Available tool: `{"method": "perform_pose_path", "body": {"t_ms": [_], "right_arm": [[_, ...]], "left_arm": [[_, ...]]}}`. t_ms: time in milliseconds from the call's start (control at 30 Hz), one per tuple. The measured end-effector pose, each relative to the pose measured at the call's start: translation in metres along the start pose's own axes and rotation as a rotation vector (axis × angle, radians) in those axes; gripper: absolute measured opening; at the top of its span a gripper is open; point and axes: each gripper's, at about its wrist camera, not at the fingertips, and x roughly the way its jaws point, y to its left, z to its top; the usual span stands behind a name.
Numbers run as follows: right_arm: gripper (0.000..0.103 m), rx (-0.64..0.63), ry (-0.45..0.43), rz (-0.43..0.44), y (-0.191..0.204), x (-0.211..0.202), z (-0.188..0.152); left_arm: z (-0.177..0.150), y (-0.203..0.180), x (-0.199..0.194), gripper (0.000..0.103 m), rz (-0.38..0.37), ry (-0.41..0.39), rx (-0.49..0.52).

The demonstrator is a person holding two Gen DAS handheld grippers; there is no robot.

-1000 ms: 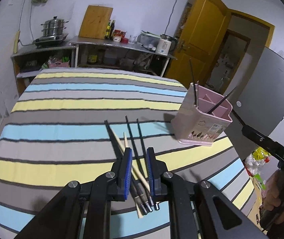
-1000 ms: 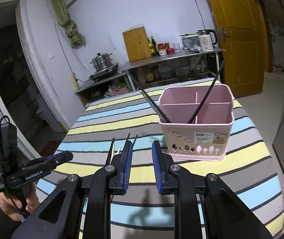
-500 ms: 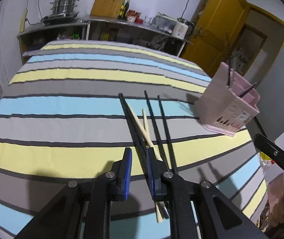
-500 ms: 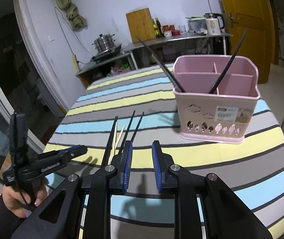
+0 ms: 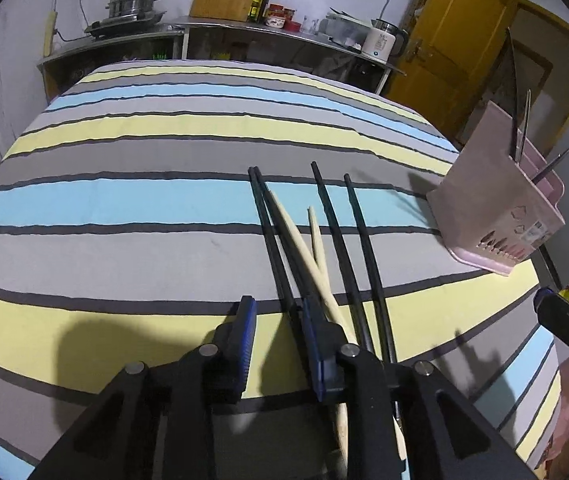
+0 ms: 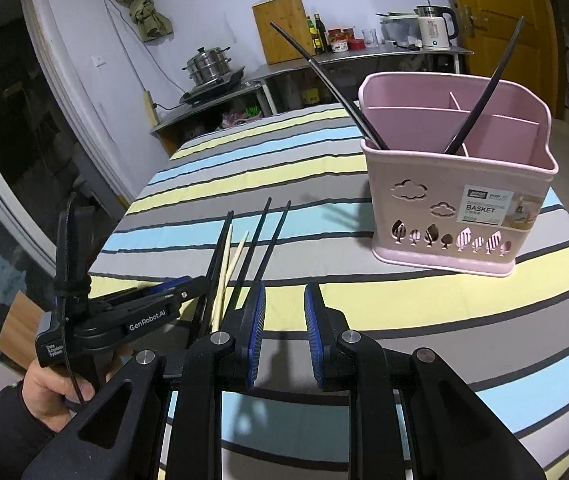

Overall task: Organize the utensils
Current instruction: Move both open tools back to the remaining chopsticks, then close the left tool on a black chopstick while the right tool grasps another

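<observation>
Two black chopsticks stand in pink basket (image 6: 456,184). Six chopsticks (image 5: 324,248) remain on striped worktop (image 5: 124,208). Left claw (image 5: 278,344) has just been opening, narrow gap over leftmost pair, nothing gripped; right claw (image 6: 284,336) parted, empty.

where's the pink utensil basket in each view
Left wrist: the pink utensil basket stands at the right edge, on the striped cloth, right of the loose chopsticks.
Right wrist: the same basket stands right of centre, beyond the jaws.
Shared landmark: the white kettle on the far counter.
</observation>
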Motion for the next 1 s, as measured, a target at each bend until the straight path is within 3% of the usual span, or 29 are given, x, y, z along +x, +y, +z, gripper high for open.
{"method": "perform_pose_path", "body": {"t_ms": [167,267,667,1000], "right_arm": [[0.021,0.002,0.011,0.006,0.002,0.007,0.000],[0.021,-0.005,0.016,0.008,0.004,0.009,0.000],[0.021,-0.065,0.053,0.065,0.031,0.044,0.008],[0.021,-0.143,0.148,0.138,0.072,0.107,0.016]], "left_arm": [[-0.002,-0.007,0.001,0.022,0.052,-0.015,0.047],[-0.002,-0.002,0.000,0.009,0.070,-0.014,0.043],[-0.006,0.054,-0.020,0.006,0.136,-0.033,-0.061],[0.004,0.073,-0.016,0.007,0.076,-0.018,-0.090]]}}
